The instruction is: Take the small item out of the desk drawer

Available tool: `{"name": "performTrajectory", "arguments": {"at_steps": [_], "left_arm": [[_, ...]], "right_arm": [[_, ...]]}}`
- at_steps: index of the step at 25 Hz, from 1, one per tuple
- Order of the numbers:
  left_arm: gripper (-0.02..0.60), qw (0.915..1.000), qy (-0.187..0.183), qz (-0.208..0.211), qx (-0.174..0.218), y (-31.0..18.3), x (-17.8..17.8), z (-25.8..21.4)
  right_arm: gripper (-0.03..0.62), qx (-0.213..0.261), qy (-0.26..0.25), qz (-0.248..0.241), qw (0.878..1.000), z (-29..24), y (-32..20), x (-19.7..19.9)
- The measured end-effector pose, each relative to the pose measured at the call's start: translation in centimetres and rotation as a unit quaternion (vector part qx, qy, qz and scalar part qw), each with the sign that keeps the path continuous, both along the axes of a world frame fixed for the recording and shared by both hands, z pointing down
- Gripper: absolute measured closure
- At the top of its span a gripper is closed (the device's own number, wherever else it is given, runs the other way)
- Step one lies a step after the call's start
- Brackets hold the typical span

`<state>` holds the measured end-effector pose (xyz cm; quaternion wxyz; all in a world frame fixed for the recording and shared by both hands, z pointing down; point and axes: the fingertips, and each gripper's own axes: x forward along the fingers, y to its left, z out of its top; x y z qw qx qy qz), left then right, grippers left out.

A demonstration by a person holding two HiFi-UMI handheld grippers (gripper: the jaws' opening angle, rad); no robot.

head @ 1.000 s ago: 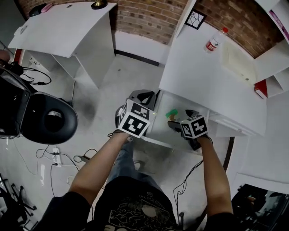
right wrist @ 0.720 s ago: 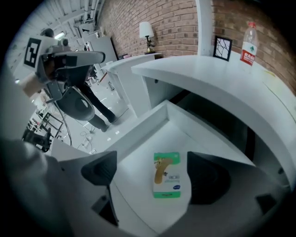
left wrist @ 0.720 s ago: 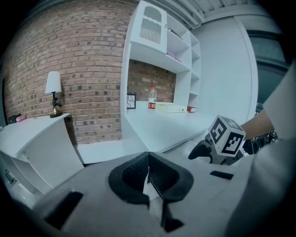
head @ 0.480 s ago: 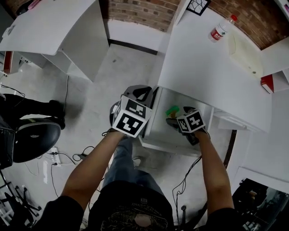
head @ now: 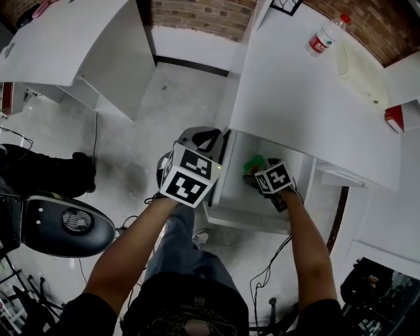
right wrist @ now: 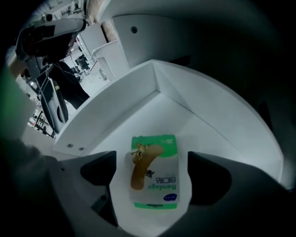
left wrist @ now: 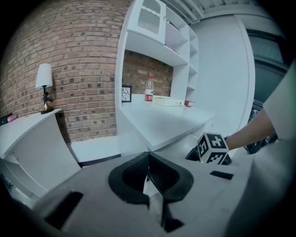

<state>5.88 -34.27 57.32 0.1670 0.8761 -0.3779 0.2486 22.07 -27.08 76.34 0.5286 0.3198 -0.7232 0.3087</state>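
The desk drawer [head: 244, 218] stands pulled out under the white desk [head: 295, 98]. A small green and white bandage box [head: 254, 161] lies flat on its floor. My right gripper [head: 251, 176] reaches into the drawer, and in the right gripper view it [right wrist: 155, 178] is open with the box [right wrist: 157, 183] lying between its two black pads. I cannot tell whether the pads touch the box. My left gripper [head: 205, 140] hangs outside the drawer's left side, shut on nothing [left wrist: 149, 178]. The left gripper view shows the right gripper's marker cube [left wrist: 212, 148].
A plastic bottle [head: 325, 36], a cream tray [head: 359, 72] and a framed picture [head: 283, 5] sit on the desk. A second white desk [head: 72, 39] stands at the left. A black office chair [head: 62, 223] and floor cables [head: 125, 226] lie at the lower left.
The right gripper has gone a little deeper into the drawer, up to the green box. The left gripper has stayed beside the drawer. The head view has shifted.
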Motion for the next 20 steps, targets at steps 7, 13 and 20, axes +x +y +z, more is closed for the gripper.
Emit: {"name": "performTrajectory", "arguments": {"at_steps": [7, 13, 20], "left_arm": [[0.575, 0.9999, -0.010, 0.003, -0.013, 0.1, -1.0, 1.3], [0.575, 0.9998, -0.011, 0.005, -0.012, -0.2, -0.8, 1.6], [0.575, 0.9997, -0.017, 0.005, -0.019, 0.4, -0.9, 1.9]], "right_arm": [[0.125, -0.002, 0.013, 0.015, 1.000, 1.5, -0.4, 0.7], [0.149, 0.005, 0.040, -0.003, 0.999, 1.7, -0.4, 0.9], [0.246, 0.000, 0.041, 0.008, 0.999, 1.3, -0.3, 0.8]]}}
